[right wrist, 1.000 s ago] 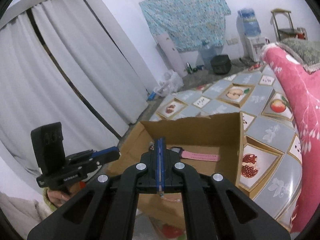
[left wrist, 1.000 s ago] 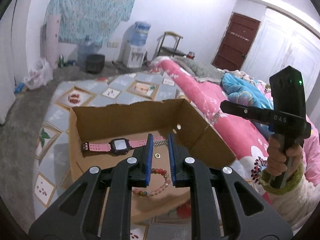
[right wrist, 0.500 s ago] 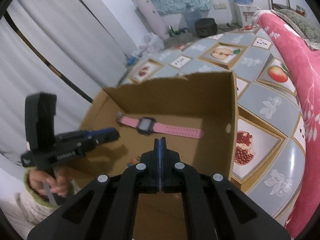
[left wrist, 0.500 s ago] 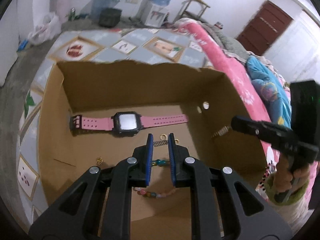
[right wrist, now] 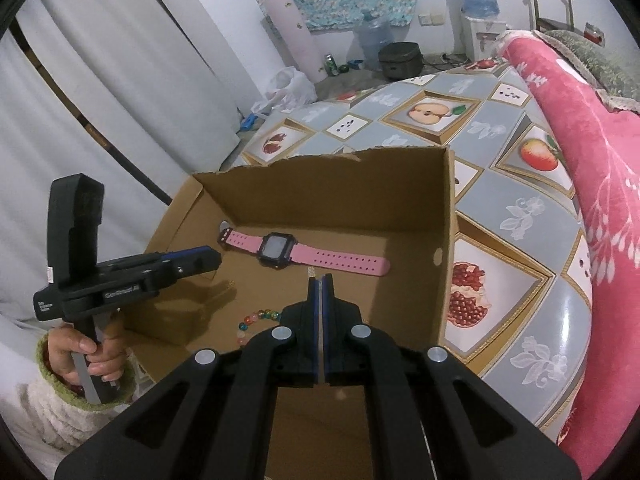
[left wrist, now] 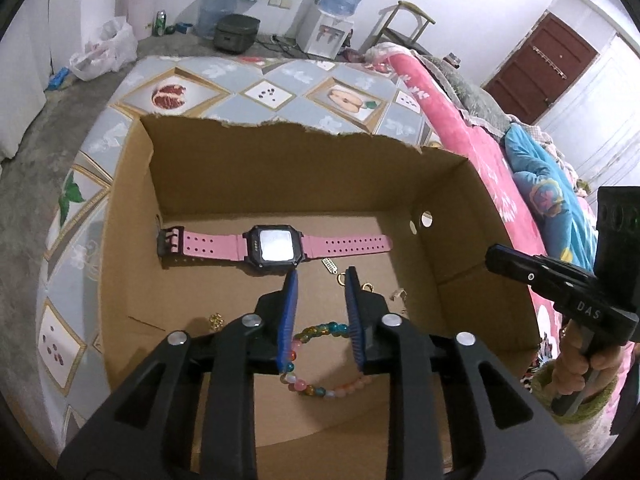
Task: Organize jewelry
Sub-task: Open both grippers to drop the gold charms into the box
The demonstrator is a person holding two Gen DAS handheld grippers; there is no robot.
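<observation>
**Both grippers lowered over the open carton**

Since the earlier frames both grippers have dropped toward the cardboard box (left wrist: 280, 168), whose floor now fills each view. Left gripper (left wrist: 320, 280): jaws have just been opening, blue ribbed pads parted, nothing pressed between them; the bead bracelet (left wrist: 320, 360) lies on the box floor beneath the gap. Right gripper (right wrist: 320, 280): pads clenched together, empty.

Box: plain corrugated card, torn far rim, round hole in one side wall. Inside: pink watch (left wrist: 276, 245), perforated rubbery strap laid flat near the far wall, square dark face; bracelet of glossy round beads nearer the grippers; small gold-coloured pieces (left wrist: 216, 320) scattered between. Box sits on a fruit-patterned cloth (right wrist: 520, 216); pink blanket (right wrist: 600, 160) beside the box.
</observation>
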